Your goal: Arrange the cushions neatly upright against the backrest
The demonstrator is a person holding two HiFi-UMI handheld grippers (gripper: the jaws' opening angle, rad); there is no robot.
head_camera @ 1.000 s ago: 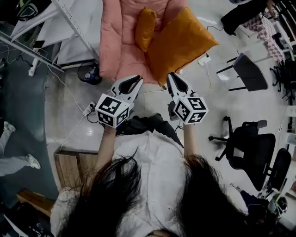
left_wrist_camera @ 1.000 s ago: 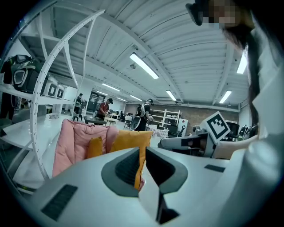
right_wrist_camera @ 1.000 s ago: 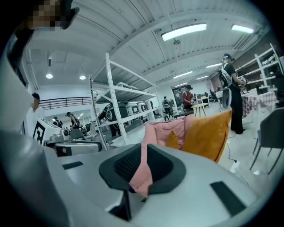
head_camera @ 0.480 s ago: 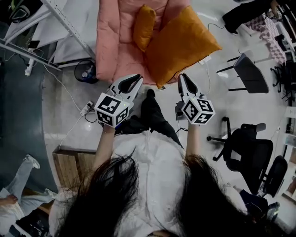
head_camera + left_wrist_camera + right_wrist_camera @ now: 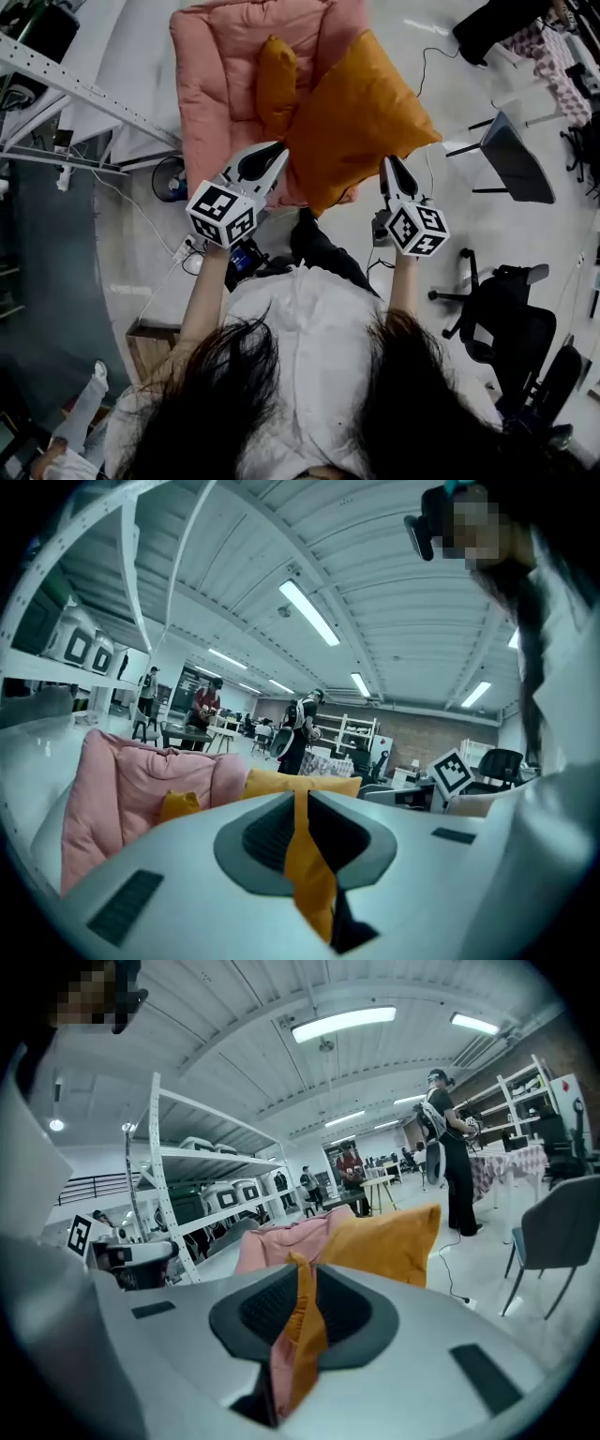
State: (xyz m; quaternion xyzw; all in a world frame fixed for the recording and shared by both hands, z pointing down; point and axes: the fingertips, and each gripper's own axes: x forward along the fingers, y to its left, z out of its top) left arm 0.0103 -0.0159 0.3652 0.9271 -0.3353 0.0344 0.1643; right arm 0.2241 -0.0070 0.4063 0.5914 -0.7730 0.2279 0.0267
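A pink padded armchair holds two orange cushions. The small cushion stands on edge in the seat. The large cushion leans tilted over the chair's front right, its corner past the armrest. My left gripper is shut, with its tip at the large cushion's left edge. By the cushion's lower right edge is the tip of my right gripper, shut as well. Neither holds anything. In the left gripper view the large cushion shows just beyond the jaws. The right gripper view has that cushion ahead of the pink chair.
A grey chair and a black office chair stand on the floor at the right. A white metal shelf frame and a round black object are left of the armchair, with cables beside them. A wooden box sits at my left.
The view has advanced toward the armchair. Both grippers have come up to the large cushion's lower edges, the left rising most. The jaws stayed shut.
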